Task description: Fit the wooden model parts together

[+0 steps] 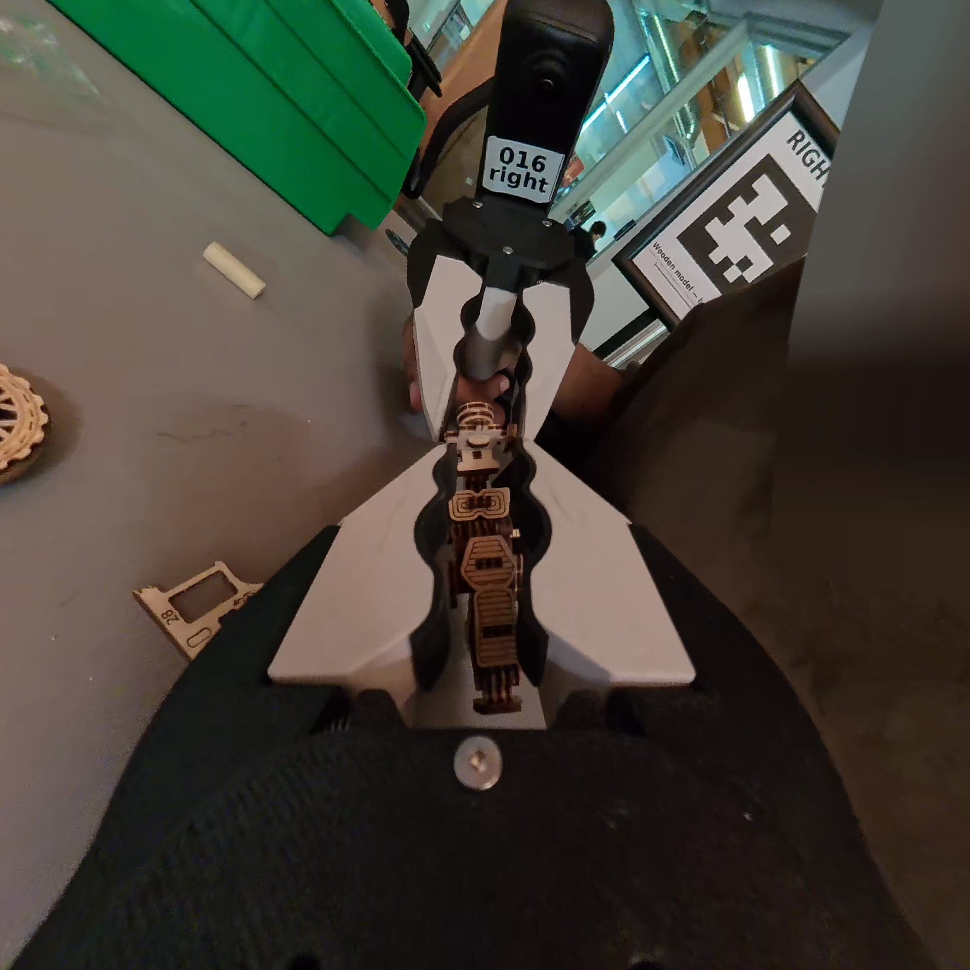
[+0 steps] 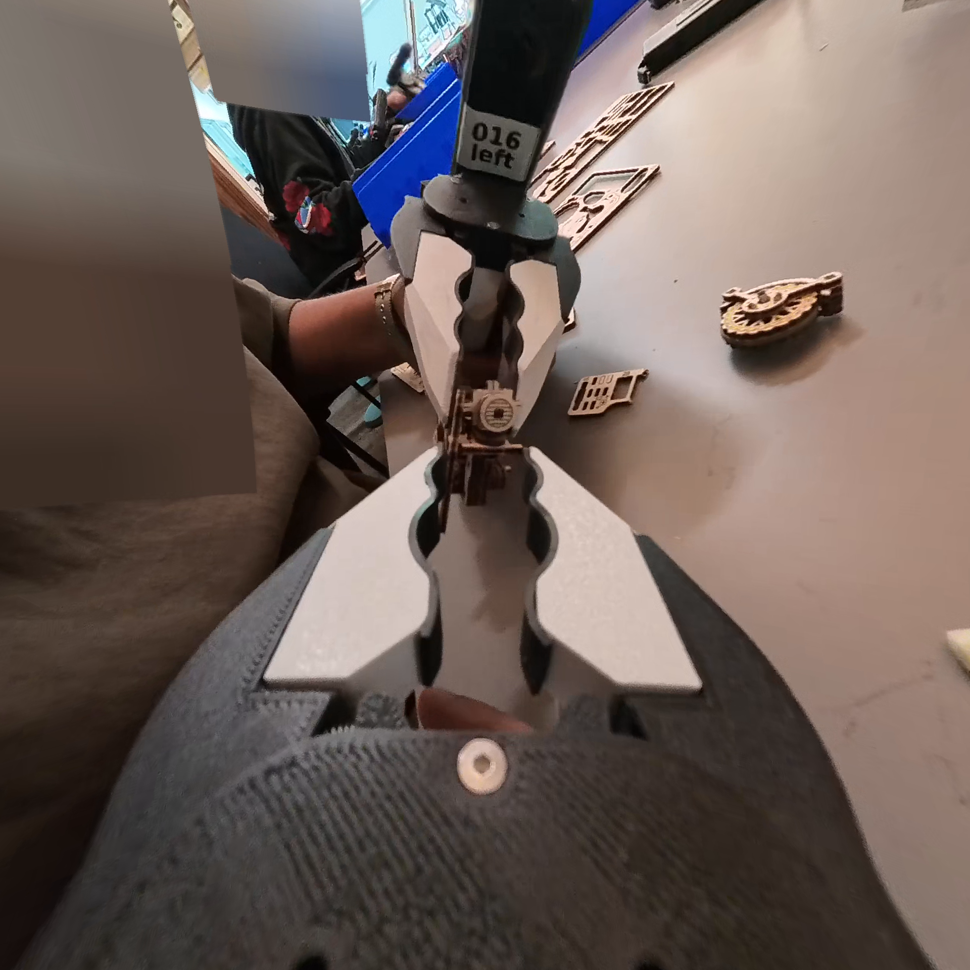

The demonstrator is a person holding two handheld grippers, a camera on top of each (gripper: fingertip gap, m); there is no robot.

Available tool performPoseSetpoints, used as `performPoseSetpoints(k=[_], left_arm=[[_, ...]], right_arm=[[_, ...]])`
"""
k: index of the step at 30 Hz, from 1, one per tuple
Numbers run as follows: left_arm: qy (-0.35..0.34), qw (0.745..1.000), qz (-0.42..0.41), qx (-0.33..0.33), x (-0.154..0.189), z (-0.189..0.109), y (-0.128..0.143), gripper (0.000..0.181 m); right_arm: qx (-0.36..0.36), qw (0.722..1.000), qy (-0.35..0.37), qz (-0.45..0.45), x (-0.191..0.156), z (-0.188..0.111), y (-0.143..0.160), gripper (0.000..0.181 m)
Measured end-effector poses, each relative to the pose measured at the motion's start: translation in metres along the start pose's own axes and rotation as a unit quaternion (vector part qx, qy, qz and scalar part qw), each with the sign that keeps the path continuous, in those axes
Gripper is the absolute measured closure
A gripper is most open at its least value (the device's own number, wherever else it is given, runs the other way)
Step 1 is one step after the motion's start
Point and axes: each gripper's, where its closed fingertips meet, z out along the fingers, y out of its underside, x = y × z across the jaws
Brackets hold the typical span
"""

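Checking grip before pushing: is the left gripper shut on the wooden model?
Shut: left gripper fingers flank the wooden model lying lengthwise between them, off the table.

Model: wooden model [image 1: 485, 567] lies lengthwise inside the left claw [image 1: 480, 472], its far end meeting the right claw [image 1: 475, 414] tip to tip.
Left of claws: wheel part [image 1: 18, 420], cylinder [image 1: 233, 270], cut-out sheet [image 1: 197, 603] on the worktop [image 1: 210, 420].
Behind: bin [image 1: 273, 94].

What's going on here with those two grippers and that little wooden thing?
A person holds a gripper in each hand, tip to tip above a grey table. The left gripper is clamped along a partly built wooden model. The right gripper grips its front end. A wooden wheel assembly and cut-out sheets lie unused on the table.
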Motion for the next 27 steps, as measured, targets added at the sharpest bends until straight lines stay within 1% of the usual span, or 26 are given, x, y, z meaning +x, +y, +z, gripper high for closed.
performPoseSetpoints(k=[11, 14, 16, 23, 27], left_arm=[[0.026, 0.999, -0.025, 0.008, 0.007, -0.001, -0.002, 0.161], [0.025, 0.999, -0.031, 0.009, 0.006, -0.001, -0.003, 0.161], [0.027, 0.999, -0.034, 0.010, 0.006, -0.001, -0.003, 0.162], [0.028, 0.998, -0.047, 0.016, 0.005, -0.001, -0.004, 0.162], [0.044, 0.998, -0.044, 0.019, 0.011, -0.001, -0.005, 0.161]], right_arm=[[0.011, 1.000, -0.021, 0.013, -0.006, -0.003, -0.004, 0.157], [0.017, 0.999, -0.030, 0.017, -0.008, -0.004, -0.006, 0.165], [0.019, 0.999, -0.034, 0.021, -0.009, -0.005, -0.007, 0.165], [0.024, 0.999, -0.029, 0.025, -0.006, -0.006, -0.008, 0.161], [0.030, 0.998, -0.033, 0.040, -0.006, -0.007, -0.010, 0.150]])
